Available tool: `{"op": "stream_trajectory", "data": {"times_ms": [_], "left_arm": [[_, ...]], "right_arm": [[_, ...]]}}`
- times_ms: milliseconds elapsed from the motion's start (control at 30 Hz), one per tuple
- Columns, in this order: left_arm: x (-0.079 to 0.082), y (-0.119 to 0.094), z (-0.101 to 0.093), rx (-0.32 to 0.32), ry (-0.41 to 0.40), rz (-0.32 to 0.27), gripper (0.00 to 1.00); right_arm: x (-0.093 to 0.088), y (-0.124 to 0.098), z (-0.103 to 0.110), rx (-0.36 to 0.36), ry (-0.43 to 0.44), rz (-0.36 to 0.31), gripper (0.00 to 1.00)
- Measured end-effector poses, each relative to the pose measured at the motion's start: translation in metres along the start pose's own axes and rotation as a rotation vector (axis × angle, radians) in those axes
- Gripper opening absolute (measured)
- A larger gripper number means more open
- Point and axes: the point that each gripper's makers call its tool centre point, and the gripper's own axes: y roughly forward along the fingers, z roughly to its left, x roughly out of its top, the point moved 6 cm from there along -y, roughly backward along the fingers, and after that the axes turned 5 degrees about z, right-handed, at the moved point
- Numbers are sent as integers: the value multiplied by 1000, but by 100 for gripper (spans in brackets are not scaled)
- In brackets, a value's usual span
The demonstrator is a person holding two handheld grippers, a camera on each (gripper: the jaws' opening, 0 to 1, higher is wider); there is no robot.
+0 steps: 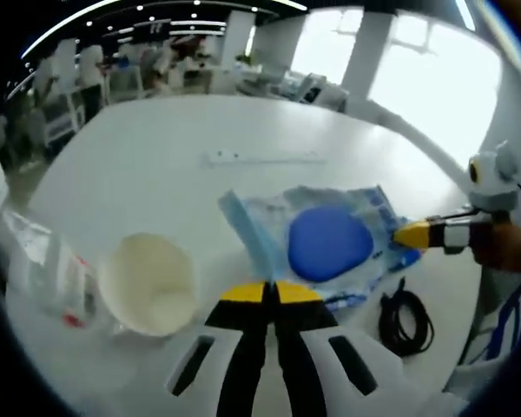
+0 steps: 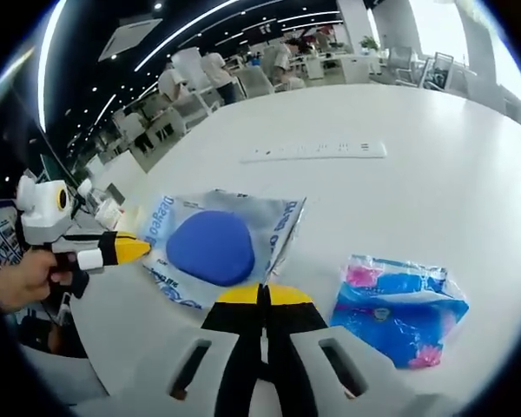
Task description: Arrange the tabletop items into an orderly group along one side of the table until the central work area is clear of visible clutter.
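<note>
White round table (image 1: pixel 156 165) carries the clutter. In the left gripper view, the left gripper (image 1: pixel 270 292) sits low at the near edge with its yellow-tipped jaws pressed together, nothing between them. Just beyond the tips lies a clear plastic bag with blue print (image 1: pixel 365 208), and a blue oval pad (image 1: pixel 328 242) rests on top of it. Left of the bag stands a cream cup (image 1: pixel 149 284), open mouth facing the camera; further left a clear wrapper with red marks (image 1: pixel 43 265). A coiled black cable (image 1: pixel 405 322) lies near right. A white power strip (image 1: pixel 262 158) lies further back.

The right gripper (image 1: pixel 414 234) enters from the right, tips touching the bag's edge; jaws look closed, whether pinching the bag I cannot tell.

In the right gripper view, a blue and pink tissue pack (image 2: pixel 399 304) lies right of the bag.
</note>
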Motion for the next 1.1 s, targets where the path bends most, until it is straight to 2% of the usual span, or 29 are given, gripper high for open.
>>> {"op": "stream_trajectory", "data": {"times_ms": [200,433,633,1100], "left_arm": [[-8,2,5,17,0,2,0],[-20,4,9,42,58,-17,0],[-28,8,14,51,64,-17,0],[-40,15,23,64,78,22,0]], "right_arm": [[-6,7,4,4,-3,15,0],[-13,16,7,3,-10,32,0],[-16,22,10,-2,-21,43,0],[-21,31,12,-22,-32,47,0]]}}
